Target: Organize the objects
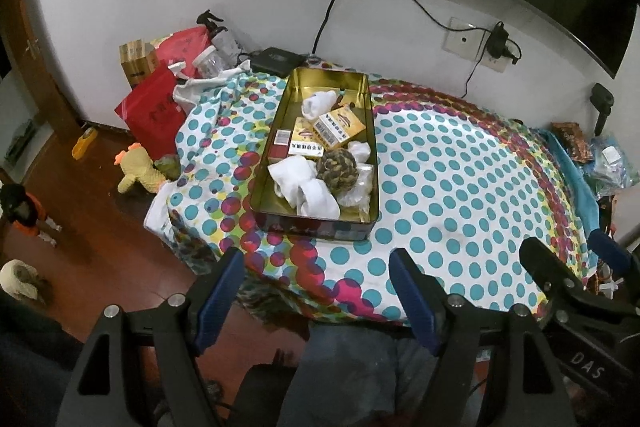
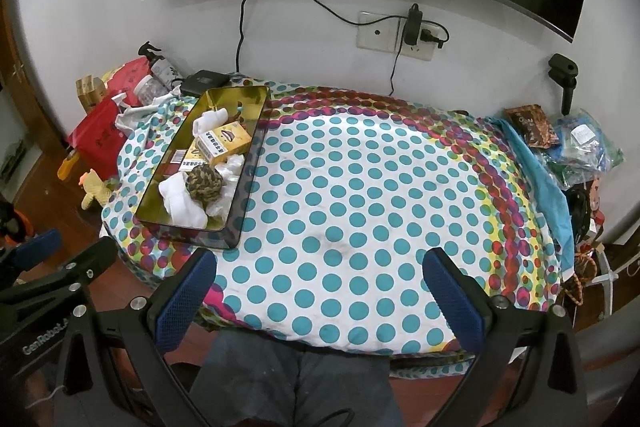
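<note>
Nearest, the left gripper [image 1: 316, 301] and the right gripper [image 2: 320, 301] each hang with jaws spread and nothing between them, their 2 black frames faced with blue, finely ribbed pads [image 2: 454, 301]. Below them lie a person's knees in grey fabric. Beyond, the counter [image 2: 360, 211] wears a smooth cloth printed with teal dots and magenta-and-yellow rings, rumpled at its 9 o'clock edge. On it, toward 10 o'clock in the right wrist view, sits a rectangular metal tin [image 1: 264, 163], shiny gold inside, dark outside, with rounded corners. Inside lie soft white rolled socks [image 1: 308, 193], a knotted rope ball [image 1: 337, 171] in olive and tan touching them, crinkly clear plastic beside it, 2 yellow cardboard boxes [image 1: 339, 126] overlapping, and a red pack [image 1: 279, 146]. Farther, at 12 o'clock, a flat black box [image 1: 276, 59], wall sockets and a dark screen.
</note>
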Available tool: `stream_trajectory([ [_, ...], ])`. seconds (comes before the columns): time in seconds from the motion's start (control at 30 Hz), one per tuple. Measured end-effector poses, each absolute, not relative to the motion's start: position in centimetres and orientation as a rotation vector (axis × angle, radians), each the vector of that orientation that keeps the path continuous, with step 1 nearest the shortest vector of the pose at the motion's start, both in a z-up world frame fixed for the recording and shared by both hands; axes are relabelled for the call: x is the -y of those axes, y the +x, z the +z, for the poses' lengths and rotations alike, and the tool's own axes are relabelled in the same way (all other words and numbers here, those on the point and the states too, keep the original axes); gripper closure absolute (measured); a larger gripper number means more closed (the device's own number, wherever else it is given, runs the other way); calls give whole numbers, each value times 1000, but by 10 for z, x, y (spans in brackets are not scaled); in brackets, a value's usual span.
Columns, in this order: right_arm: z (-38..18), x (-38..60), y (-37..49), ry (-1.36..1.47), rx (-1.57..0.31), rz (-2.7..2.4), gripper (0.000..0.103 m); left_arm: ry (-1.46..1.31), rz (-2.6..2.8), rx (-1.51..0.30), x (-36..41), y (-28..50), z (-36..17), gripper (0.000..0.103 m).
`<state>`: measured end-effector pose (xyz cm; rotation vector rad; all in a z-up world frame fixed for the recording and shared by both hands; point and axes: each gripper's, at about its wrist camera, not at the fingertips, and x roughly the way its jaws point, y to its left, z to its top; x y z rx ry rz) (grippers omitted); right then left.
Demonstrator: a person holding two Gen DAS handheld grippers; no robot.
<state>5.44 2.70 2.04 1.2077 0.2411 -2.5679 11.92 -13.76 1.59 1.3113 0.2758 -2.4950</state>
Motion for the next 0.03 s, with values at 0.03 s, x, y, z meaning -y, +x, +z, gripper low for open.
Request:
stream_trajectory([
  [0.03, 20, -27, 54, 1207, -240, -2569, 0, 1311, -2490, -271, 137, 119, 16, 26],
])
